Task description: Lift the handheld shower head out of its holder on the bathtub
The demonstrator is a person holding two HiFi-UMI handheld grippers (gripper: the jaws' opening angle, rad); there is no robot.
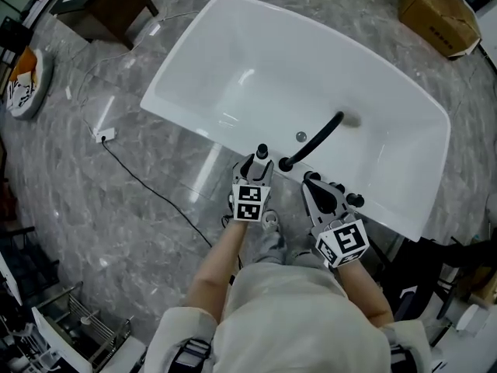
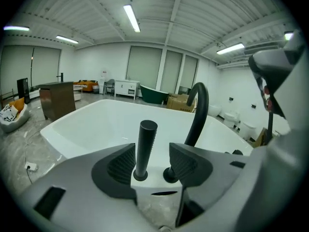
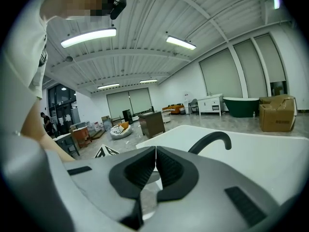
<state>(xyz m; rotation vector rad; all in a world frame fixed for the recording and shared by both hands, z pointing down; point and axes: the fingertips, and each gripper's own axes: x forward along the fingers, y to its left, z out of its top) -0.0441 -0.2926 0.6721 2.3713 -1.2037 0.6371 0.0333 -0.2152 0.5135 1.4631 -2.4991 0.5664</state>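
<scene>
The black handheld shower head (image 2: 145,148) stands upright in its holder on the near rim of the white bathtub (image 1: 194,127). From the head view it shows as a short black stick (image 1: 262,152). My left gripper (image 2: 152,164) is open, with the stick between its two ribbed pads and a gap on each side. It shows just in front of the rim in the head view too (image 1: 256,169). The black curved faucet spout (image 1: 314,141) rises to the right of the stick. My right gripper (image 3: 155,151) is shut on nothing, near the rim right of the spout (image 1: 312,182).
A small black knob (image 2: 169,174) sits on the rim beside the holder. On the grey marble floor lie a cable with a socket (image 1: 105,134), a brown cabinet (image 1: 105,2) and a cardboard box (image 1: 439,14). A wire rack (image 1: 85,325) stands at lower left.
</scene>
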